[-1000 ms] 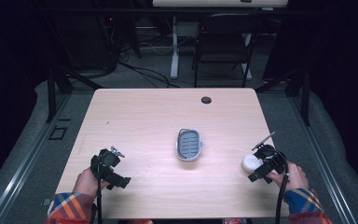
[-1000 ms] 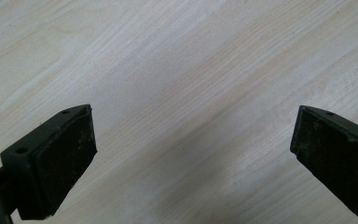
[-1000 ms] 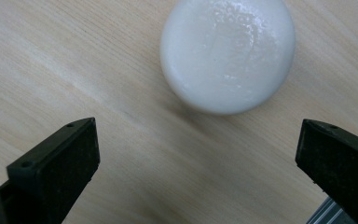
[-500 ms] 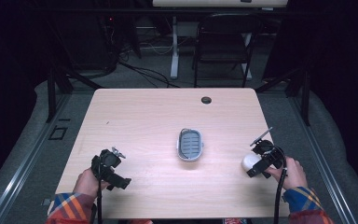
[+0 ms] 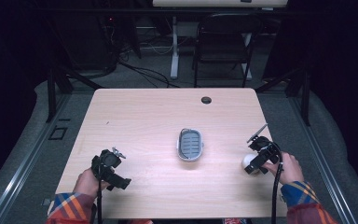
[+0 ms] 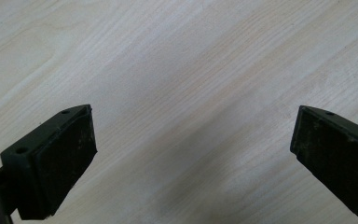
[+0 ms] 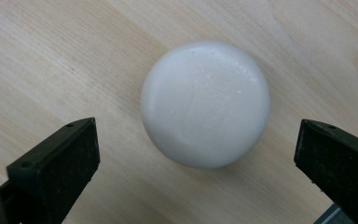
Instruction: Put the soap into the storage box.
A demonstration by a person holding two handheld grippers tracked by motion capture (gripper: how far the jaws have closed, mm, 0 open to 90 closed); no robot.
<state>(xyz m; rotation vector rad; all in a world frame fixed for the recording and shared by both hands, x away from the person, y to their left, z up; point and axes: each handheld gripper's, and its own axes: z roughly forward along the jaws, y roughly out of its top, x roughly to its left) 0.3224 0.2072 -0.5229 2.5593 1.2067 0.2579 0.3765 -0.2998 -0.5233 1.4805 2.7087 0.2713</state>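
Right gripper [image 7: 196, 172] spread wide over white round soap [image 7: 205, 102], right of grey tray [image 5: 189, 144], near desk [image 5: 144, 116] edge. Left gripper [image 6: 191, 163] gaped above bare wood, well left of tray.

Overhead light is brightening my table [image 5: 140, 121] while the room around is sitting dark. My close views are looking sharp, with soft shadows falling.

one table [image 5: 135, 121], one grey dish [image 5: 189, 144], one white ball [image 7: 205, 103], two claws
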